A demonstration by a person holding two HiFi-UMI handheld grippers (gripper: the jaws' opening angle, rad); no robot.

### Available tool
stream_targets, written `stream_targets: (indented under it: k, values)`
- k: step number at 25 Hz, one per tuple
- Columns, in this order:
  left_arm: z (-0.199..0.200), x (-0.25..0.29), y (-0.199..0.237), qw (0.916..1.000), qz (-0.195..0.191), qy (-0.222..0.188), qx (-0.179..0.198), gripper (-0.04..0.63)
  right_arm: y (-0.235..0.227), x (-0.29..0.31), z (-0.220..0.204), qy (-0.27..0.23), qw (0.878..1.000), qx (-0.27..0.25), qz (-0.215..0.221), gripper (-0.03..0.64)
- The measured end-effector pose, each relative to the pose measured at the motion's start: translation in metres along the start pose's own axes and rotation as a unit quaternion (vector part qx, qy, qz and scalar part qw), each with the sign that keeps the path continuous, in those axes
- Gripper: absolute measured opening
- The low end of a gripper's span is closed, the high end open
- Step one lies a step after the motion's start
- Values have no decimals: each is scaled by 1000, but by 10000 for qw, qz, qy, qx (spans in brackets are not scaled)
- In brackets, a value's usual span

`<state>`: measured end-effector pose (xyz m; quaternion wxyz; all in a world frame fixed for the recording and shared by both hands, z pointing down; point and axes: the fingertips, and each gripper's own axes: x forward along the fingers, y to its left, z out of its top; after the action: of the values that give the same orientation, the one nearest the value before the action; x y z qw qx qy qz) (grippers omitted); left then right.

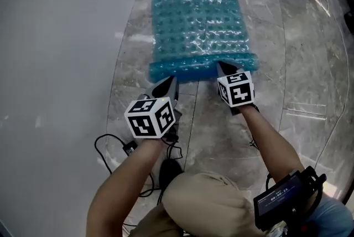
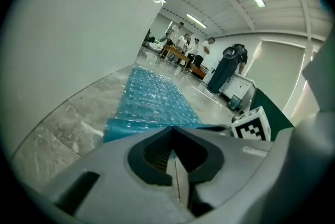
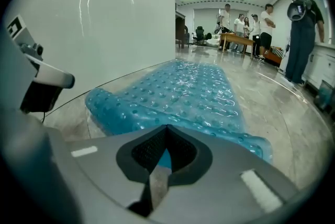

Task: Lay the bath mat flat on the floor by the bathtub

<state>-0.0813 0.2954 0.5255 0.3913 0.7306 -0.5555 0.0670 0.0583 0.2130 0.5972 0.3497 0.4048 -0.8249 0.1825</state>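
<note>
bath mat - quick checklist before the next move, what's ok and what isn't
1. Bath mat on the floor alongside the bathtub: ok.
2. Far part of the mat flat: ok.
3. Near edge flat: not ok, it is curled over.
4. Left gripper free: ok, jaws together with nothing between them, short of the mat.
5. Right gripper holding the mat: cannot tell; jaws together at the near edge, blue showing behind the tips.
6. Cables clear of the mat: ok, they lie nearer the person.
</note>
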Motion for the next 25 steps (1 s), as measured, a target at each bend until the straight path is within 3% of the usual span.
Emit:
stream_targets:
  k: [3,11,16,19,22,25]
  values:
    - [10,22,2,9993,61,-376,-17,6,5,-7,4,-119,9999,47,-75,4]
    - [-10,70,-7,9975,168,-97,683,6,19,-27,-43,-79,9986,430,291,5]
    - [-35,75,0,9975,203,158,654,6,24,-49,-28,-234,9965,504,623,5]
    - [-57,63,-4,9986,105,298,432,6,18,-58,-7,-502,9965,448,490,5]
    - [-73,51,-8,9988,35,465,159,6,19,-45,-6,-313,9978,385,450,5]
    - [-69,38,-20,9987,-26,445,261,6,20,-39,-14,-208,9985,359,354,5]
